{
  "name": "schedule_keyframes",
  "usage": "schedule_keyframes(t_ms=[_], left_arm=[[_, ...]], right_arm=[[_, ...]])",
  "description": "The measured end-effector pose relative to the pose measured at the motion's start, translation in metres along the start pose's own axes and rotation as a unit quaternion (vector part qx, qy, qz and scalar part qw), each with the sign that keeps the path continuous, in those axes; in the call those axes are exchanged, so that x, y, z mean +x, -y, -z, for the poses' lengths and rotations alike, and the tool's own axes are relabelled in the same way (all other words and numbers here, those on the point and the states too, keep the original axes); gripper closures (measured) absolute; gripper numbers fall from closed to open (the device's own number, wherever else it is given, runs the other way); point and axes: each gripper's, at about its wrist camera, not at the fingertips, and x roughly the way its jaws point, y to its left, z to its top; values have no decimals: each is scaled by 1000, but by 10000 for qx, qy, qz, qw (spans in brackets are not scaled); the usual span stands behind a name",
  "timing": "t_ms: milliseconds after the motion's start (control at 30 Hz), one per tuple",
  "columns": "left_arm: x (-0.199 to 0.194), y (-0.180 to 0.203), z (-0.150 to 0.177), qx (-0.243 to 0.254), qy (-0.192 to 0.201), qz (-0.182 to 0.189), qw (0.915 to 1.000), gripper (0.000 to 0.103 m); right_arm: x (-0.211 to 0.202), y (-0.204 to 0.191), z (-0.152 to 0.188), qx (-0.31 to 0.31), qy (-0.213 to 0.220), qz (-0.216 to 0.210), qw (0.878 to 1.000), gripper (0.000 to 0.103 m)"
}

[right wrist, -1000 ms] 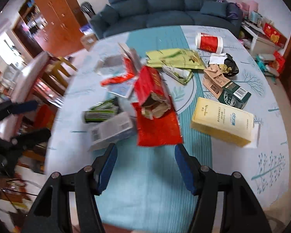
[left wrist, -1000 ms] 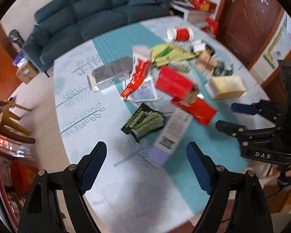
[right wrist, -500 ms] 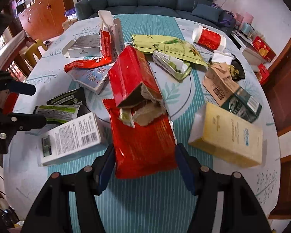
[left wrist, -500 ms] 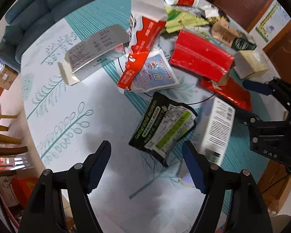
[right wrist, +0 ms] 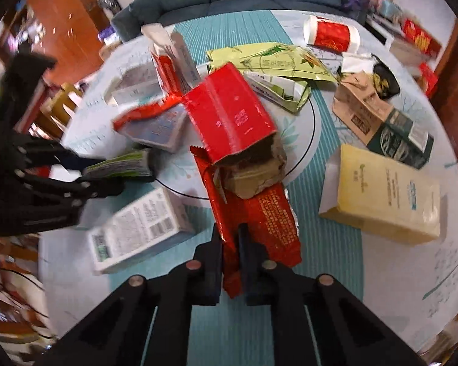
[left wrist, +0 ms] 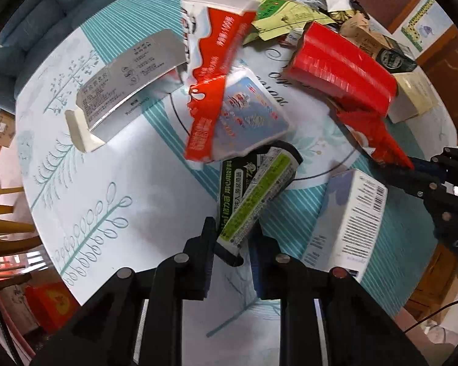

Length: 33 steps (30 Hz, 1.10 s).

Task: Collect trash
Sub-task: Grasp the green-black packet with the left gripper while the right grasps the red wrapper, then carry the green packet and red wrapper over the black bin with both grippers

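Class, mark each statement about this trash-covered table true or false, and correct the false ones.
1. The left gripper is shut on the green and black wrapper. True.
2. The right gripper hangs open above the table. False: its fingers have just closed on the red foil wrapper.
3. The red paper cup stands upright. False: it lies on its side.
4. The yellow box lies flat on the tablecloth, apart from both grippers. True.
5. The white barcode box sits on the sofa. False: it lies on the tablecloth.
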Motion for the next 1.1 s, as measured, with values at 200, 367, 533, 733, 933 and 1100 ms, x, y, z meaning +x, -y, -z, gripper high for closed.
schedule_keyframes(t_ms=[200, 367, 533, 733, 933, 1100], left_arm=[[-26, 0, 7, 21, 301, -148, 9994, 87], [-65, 10, 16, -43, 689, -102, 9976, 87], [-105, 25, 30, -70, 1020, 119, 9947, 87], [-135, 63, 49, -100, 1234, 345, 9917, 87], [-146, 117, 66, -150, 1331, 462, 9899, 87], [-142, 170, 77, -333, 1327, 460, 9895, 87]], right_arm=[[-29, 12, 7, 657, 133, -706, 9952, 96], [-55, 11, 17, 812, 287, -859, 9926, 96], [-81, 9, 29, 820, 394, -921, 9916, 96], [-113, 10, 46, 695, 522, -896, 9922, 96], [-142, 30, 67, 584, 697, -896, 9918, 96], [-166, 60, 92, 468, 816, -1035, 9902, 96]])
